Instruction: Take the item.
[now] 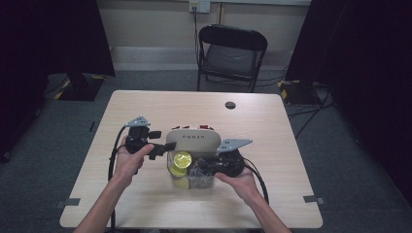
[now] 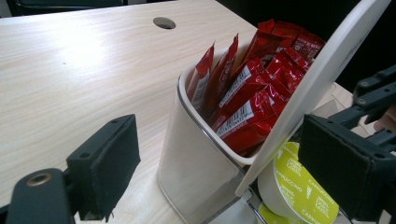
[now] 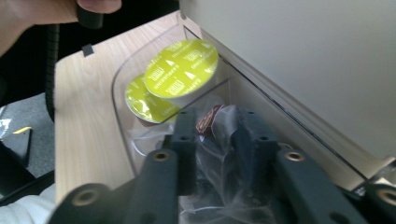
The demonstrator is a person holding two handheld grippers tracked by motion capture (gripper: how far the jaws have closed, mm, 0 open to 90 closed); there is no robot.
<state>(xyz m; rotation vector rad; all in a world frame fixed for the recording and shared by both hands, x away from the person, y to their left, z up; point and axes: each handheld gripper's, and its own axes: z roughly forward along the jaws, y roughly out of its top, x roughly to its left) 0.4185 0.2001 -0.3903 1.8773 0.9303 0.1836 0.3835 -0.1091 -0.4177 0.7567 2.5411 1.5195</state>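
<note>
We have the right gripper (image 3: pixel 212 140) down inside the clear compartment (image 3: pixel 122 79) of the organizer (image 1: pixel 192 138), its fingers (image 3: pixel 184 140) closed to a narrow gap on a clear-wrapped sachet (image 3: pixel 210 123) — pinched, we judge, but not yet lifted out. In the high view that gripper (image 1: pixel 214 167) sits at about 4 o'clock of the organizer, which stands near the middle of the tabletop (image 1: pixel 145 107). The left gripper (image 1: pixel 158 148) waits at roughly 9 o'clock of the organizer, its fingers (image 2: pixel 105 161) well apart and holding nothing; through them we see the white bin (image 2: pixel 196 158) and the tilted white lid (image 2: pixel 322 74).

So, as we read it, the grasp is made and the withdrawal and placing of the sachet are still ahead; nothing from the organizer lies out on the tabletop yet.

Counting what shows:
- yellow capsules (image 3: pixel 182 70) — two, one leaning on the other, at the far end of the clear compartment
- red sachets (image 2: pixel 252 93) — a packed bunch standing upright in the white bin, too crowded for an exact count, at least eight
- clear-wrapped sachets — a heap under the right fingers, number unclear
- one folding chair (image 1: pixel 231 53) beyond the tabletop at 12 o'clock
</note>
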